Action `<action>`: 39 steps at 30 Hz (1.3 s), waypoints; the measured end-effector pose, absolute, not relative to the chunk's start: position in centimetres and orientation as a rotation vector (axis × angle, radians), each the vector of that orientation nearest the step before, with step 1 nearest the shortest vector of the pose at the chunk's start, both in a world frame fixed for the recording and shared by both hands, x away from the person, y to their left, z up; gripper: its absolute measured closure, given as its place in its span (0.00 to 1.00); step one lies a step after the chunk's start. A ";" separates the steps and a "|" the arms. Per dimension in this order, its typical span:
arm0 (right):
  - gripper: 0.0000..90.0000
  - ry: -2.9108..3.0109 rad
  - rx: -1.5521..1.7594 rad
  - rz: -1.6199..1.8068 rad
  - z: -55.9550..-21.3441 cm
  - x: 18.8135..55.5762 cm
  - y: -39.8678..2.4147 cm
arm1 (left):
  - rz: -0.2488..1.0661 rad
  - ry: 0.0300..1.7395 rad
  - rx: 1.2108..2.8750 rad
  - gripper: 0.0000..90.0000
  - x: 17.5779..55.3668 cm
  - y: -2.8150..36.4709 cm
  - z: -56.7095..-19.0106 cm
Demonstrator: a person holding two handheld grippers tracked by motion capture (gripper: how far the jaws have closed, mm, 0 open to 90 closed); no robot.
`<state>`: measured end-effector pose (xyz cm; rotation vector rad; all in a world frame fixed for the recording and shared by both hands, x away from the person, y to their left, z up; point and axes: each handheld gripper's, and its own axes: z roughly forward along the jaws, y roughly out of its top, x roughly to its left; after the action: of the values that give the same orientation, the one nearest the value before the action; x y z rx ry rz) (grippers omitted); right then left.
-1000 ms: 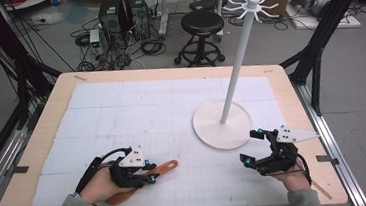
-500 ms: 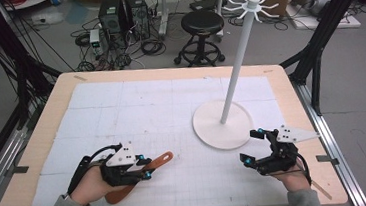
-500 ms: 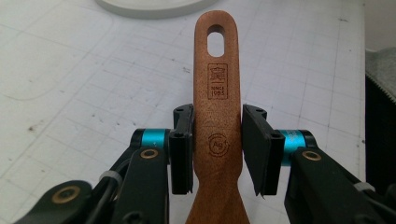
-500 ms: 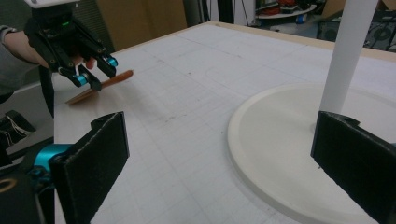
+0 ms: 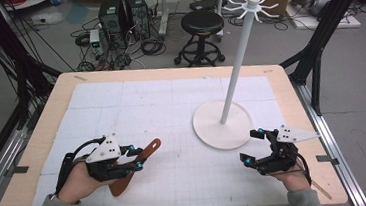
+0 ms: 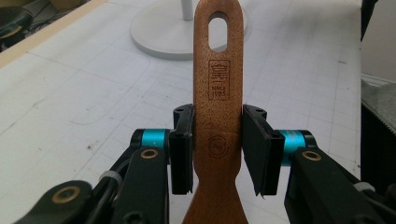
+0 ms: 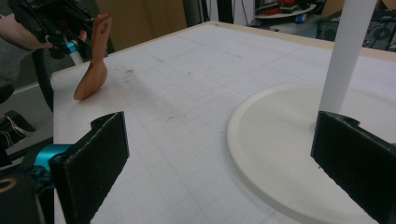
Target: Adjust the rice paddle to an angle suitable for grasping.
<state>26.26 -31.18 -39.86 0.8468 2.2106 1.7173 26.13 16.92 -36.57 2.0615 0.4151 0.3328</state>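
The left tongs (image 6: 217, 149) are gripping a wooden spatula (image 6: 218, 93) by its handle, the two black jaws pressing on either edge just below the stamped mark, with the oval hanging hole out beyond them. In the high view the left tongs (image 5: 134, 156) are sitting near the front left of the counter (image 5: 39, 145), and the spatula (image 5: 135, 166) is slanting across them, its handle end pointing toward the middle of the counter and its broad blade end low by the person's hand. From the right gripper view the spatula (image 7: 95, 56) is tilting steeply, blade tip down at or just above the white mat; whether it is touching cannot be told.

The right tongs (image 5: 256, 147) are gaping wide and holding nothing, hovering near the front right, just beside the round base of the white hook stand (image 5: 223, 124). Its pole is rising to a ring of hooks at the top (image 5: 251, 4).

Judging by this, the pick-up step is looking done and the carry is starting. The next move is probably calling for lifting the spatula well up and threading its hole over one hook, which needs the handle end kept free and aimed carefully.
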 end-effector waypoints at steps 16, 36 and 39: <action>0.03 2.218 0.848 1.715 -39.9 26.3 -31.1 | 0.391 0.401 2.000 0.72 25.6 18.4 -34.2; 0.03 2.210 0.836 1.715 -39.9 26.3 -31.2 | 0.346 0.412 1.962 0.72 26.0 18.7 -33.6; 0.03 2.209 0.835 1.719 -39.9 26.3 -31.2 | 0.338 0.411 1.951 0.72 26.3 18.7 -33.4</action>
<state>26.32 -31.16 -39.94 0.8350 2.2090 1.7189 26.31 18.68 -33.44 1.9506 0.4110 0.3383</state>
